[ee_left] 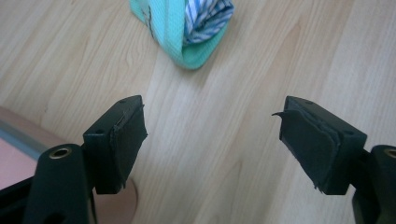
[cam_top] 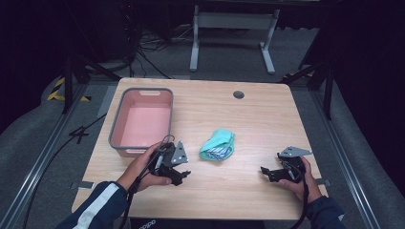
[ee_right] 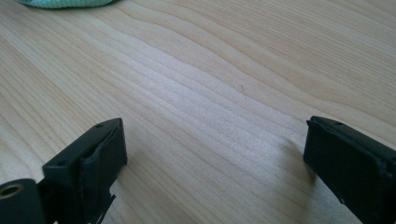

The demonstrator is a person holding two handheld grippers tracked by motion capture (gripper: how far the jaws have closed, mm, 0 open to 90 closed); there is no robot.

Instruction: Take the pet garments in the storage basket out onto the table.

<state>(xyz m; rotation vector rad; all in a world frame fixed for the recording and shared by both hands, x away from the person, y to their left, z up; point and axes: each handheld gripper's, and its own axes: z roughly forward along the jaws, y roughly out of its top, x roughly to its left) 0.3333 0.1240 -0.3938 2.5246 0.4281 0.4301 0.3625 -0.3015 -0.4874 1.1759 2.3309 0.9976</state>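
Light wooden table (cam_top: 267,119), dark room. Folded mint-green cloth with striped lining (cam_top: 218,145) at table centre. Left gripper (cam_top: 183,172) spread, empty, near front-left; right gripper (cam_top: 265,171) released. Approach low, straddle cloth's folded edge, then pinch.

The person wears dark navy sleeves; the left sleeve (cam_top: 98,205) carries a broad white stripe along the forearm. Each hand grips a black claw tool topped by a grey three-cornered plate (cam_top: 180,152) with small holes. Black cables trail from both. The fingers (ee_left: 119,149) bear worn black rubber pads.
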